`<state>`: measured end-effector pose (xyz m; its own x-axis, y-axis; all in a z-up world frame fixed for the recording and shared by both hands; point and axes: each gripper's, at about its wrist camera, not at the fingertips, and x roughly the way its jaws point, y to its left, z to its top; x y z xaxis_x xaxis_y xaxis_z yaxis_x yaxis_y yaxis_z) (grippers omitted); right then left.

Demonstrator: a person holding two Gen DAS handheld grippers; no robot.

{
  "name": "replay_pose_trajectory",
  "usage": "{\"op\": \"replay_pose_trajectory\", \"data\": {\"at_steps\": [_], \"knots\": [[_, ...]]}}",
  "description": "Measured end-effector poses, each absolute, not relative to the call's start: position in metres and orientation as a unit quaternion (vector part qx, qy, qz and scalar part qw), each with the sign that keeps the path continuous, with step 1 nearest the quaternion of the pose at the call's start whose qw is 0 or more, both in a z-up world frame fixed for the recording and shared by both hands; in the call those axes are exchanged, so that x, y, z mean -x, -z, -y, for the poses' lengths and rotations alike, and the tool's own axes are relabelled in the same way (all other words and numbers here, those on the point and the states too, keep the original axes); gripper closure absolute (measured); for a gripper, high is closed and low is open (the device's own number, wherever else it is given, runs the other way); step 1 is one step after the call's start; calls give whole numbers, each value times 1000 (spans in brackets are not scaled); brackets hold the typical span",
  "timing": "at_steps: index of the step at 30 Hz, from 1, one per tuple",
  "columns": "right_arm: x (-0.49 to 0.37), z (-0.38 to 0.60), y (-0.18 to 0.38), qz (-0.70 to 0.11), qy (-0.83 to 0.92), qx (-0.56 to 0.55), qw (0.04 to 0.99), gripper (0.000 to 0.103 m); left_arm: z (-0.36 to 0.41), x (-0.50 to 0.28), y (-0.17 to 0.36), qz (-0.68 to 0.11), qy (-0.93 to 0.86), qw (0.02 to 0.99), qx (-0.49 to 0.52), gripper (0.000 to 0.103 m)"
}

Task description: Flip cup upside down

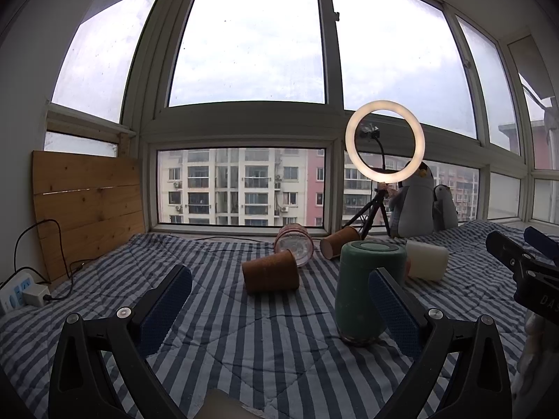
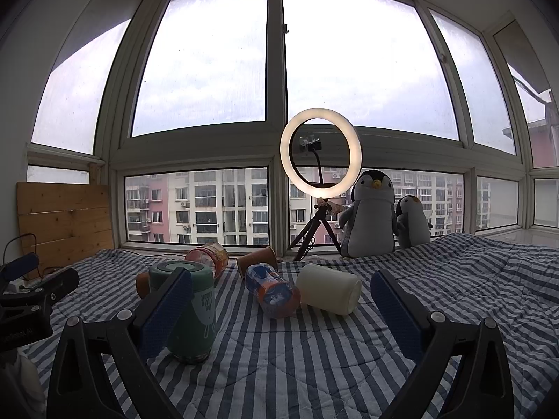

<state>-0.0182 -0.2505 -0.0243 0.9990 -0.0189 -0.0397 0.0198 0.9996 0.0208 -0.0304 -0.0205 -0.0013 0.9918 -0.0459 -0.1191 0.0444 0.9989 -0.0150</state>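
Note:
A green cup (image 1: pixel 363 289) stands upside down, base up, on the striped blanket (image 1: pixel 265 345); it also shows in the right wrist view (image 2: pixel 194 309). My left gripper (image 1: pixel 279 296) is open and empty, its right finger just in front of the green cup. My right gripper (image 2: pixel 281 309) is open and empty, its left finger in front of the same cup. Each gripper shows at the edge of the other's view: the right one (image 1: pixel 524 262), the left one (image 2: pixel 35 279).
Other cups lie on their sides: a brown paper cup (image 1: pixel 270 272), a second brown cup (image 1: pixel 339 242), a pink clear cup (image 1: pixel 295 244), a white cup (image 2: pixel 328 293) and a blue-orange cup (image 2: pixel 272 289). A ring light on a tripod (image 2: pixel 319 153), plush penguins (image 2: pixel 370 214) and a power strip (image 1: pixel 21 295) stand around.

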Motion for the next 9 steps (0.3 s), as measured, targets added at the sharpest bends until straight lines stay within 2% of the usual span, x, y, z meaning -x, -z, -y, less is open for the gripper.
{"op": "replay_pose_trajectory", "data": {"at_steps": [9], "knots": [[18,250,24,-21,10,-10,1000,2,20,31,1,-57,23,998,8,1]]}}
